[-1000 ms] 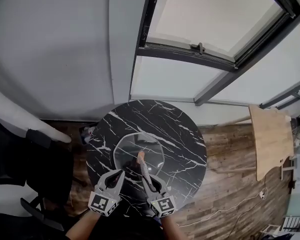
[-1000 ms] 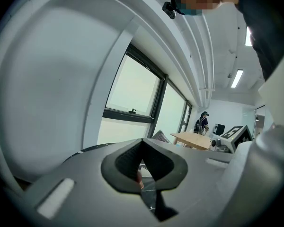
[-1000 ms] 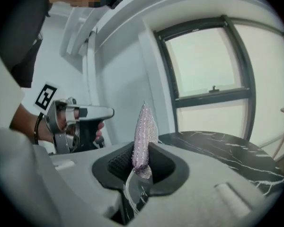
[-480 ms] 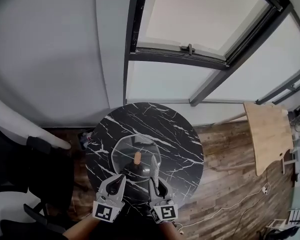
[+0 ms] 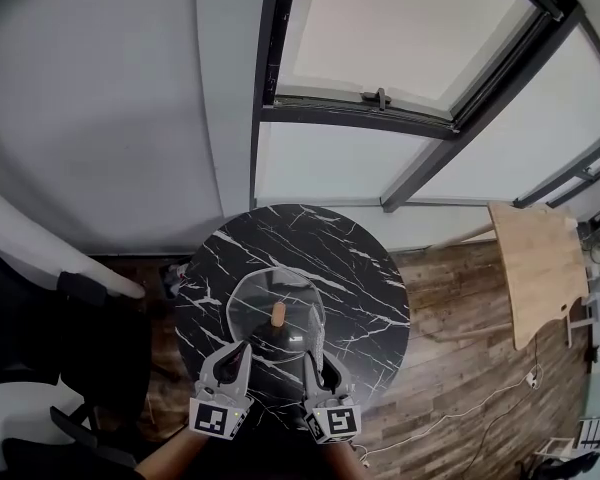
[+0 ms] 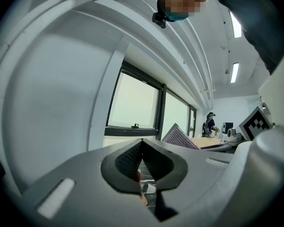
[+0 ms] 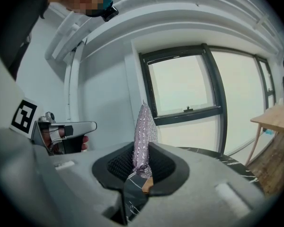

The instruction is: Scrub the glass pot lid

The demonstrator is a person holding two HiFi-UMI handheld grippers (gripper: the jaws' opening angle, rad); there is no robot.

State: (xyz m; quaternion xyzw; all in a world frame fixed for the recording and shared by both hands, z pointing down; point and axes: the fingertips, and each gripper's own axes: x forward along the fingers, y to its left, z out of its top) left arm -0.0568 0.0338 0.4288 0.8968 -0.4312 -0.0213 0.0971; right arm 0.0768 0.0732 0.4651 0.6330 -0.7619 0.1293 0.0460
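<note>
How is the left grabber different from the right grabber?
The right gripper pinches a sparkly scrubber that sticks up between its pads. The left gripper is shut on nothing, its pads touching. From above, the left gripper sits toward the glass lid's left side and the right gripper toward its right. Both are grey, shut, and point at the lid.

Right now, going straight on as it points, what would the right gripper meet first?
Probably the glass pot lid, right of its wooden knob; the scrub pad held in the right gripper would touch first.
</note>
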